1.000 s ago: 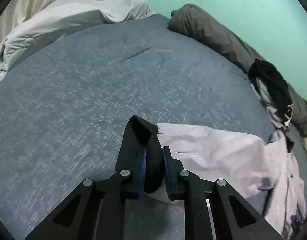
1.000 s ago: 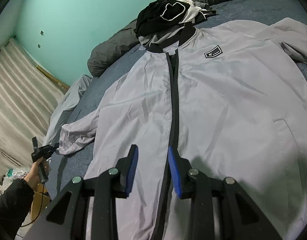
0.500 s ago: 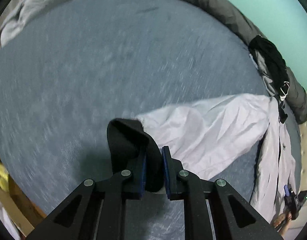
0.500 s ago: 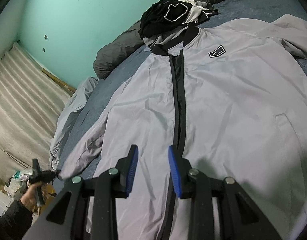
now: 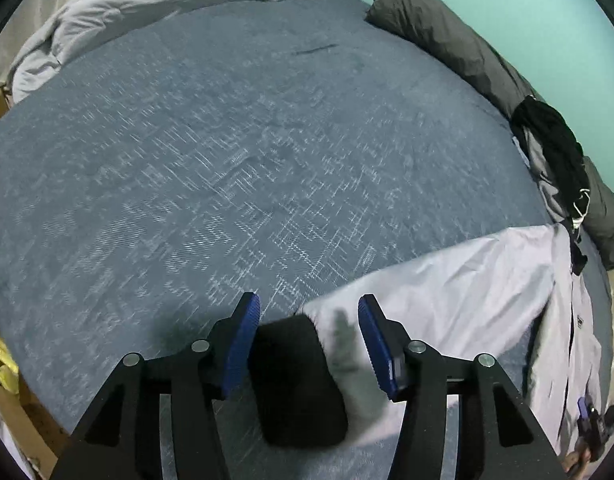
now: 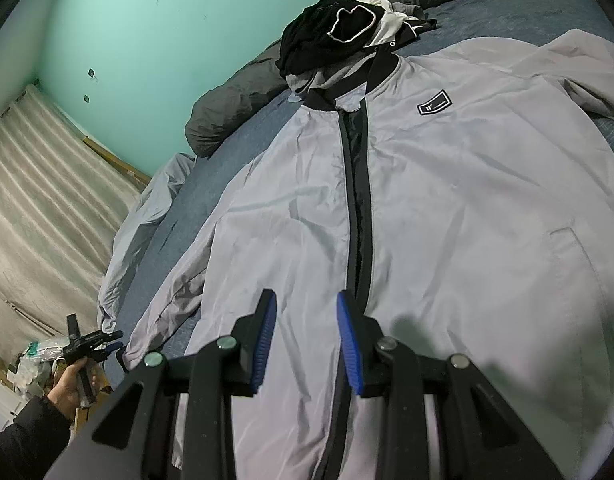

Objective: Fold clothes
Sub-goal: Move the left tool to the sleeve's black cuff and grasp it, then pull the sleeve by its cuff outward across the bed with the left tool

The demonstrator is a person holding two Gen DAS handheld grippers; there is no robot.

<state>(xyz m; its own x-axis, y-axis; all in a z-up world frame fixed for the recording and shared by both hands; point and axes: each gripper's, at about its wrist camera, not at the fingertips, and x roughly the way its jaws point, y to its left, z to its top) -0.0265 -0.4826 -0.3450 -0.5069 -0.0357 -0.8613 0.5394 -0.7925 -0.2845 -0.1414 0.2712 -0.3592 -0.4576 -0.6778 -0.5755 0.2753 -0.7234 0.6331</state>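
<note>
A light grey jacket (image 6: 447, 208) lies front up on the blue bed (image 5: 227, 160), its black zip placket (image 6: 359, 208) running down the middle. Its left sleeve (image 5: 447, 292) stretches straight out across the bed and ends in a black cuff (image 5: 299, 380). My left gripper (image 5: 309, 302) hangs over that cuff with its jaws opening. The cuff lies loose between the blue pads (image 5: 243, 344), which do not press on it. The right wrist view shows this gripper (image 6: 95, 340) in a hand (image 6: 67, 384) at the bed's edge. My right gripper (image 6: 306, 300) hovers open above the jacket's lower front, holding nothing.
A rolled dark grey duvet (image 5: 447, 44) lies along the teal wall, with a pile of black clothes (image 6: 327, 40) at the jacket's collar. A pale grey blanket (image 5: 147, 4) is bunched at the far end. Curtains (image 6: 39, 208) and a cardboard box (image 5: 11, 420) flank the bed's edge.
The left gripper drew the sleeve out straight and sank towards the bed. Its jaws then opened and let go of the black cuff. The right gripper kept still.
</note>
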